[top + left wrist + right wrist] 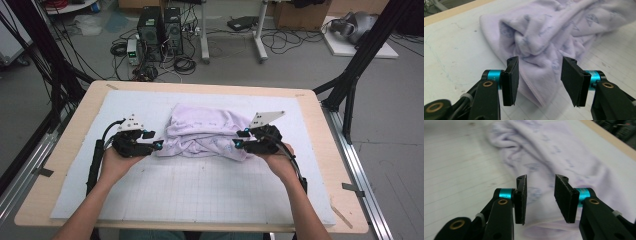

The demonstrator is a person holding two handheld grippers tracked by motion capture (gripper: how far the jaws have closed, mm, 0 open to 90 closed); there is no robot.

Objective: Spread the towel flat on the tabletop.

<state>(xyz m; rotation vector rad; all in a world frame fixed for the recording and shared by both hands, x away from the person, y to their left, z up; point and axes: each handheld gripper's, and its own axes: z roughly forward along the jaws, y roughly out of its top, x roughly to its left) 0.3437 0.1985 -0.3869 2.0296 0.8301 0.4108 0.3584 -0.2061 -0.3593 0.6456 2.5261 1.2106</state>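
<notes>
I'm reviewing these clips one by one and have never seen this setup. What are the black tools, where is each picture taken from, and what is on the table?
A person sits at a table and holds a hand-operated gripper in each hand; there is no robot arm. The high view looks down from above the person, whose forearms come in from the bottom edge. There the left gripper is at the left end of a crumpled pale lilac cloth, and the right gripper is at its right end. The cloth lies on a white gridded mat.

The other two pictures come from cameras riding on the grippers, looking along their black jaws. In both, the jaws stand apart with cloth in front of and below them, and the pads press on nothing. So nothing is held.
</notes>
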